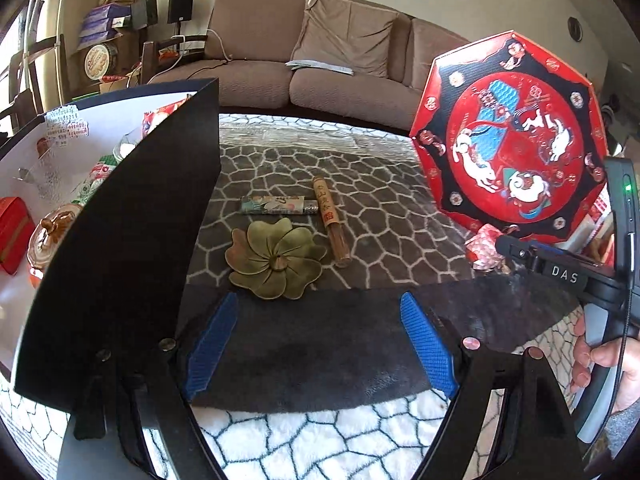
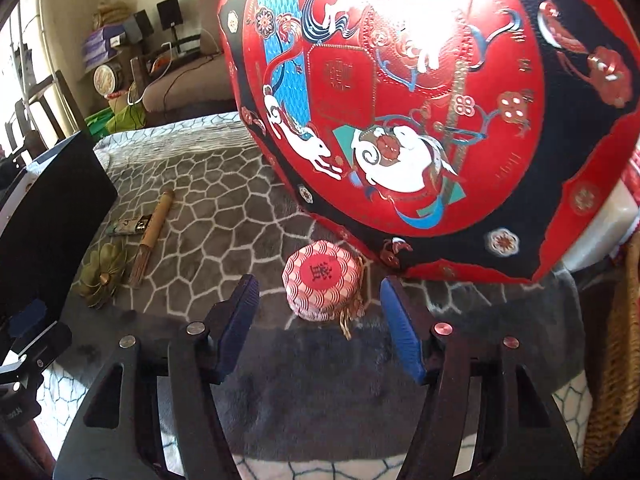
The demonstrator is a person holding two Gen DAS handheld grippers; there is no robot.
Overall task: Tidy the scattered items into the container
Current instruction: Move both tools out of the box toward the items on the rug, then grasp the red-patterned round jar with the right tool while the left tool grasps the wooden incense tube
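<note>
On the grey patterned blanket lie a brass flower-shaped dish, a patterned tube and a brown incense tube. My left gripper is open and empty, just short of the dish. A black box with a white inside holding several items stands at its left. My right gripper is open around a round red-and-white wrapped cake, not touching it. The cake also shows in the left wrist view. A red octagonal box leans behind it.
A brown sofa stands behind the blanket. A wicker basket is at the right edge. The brass dish and incense tube lie left of my right gripper, next to the black box.
</note>
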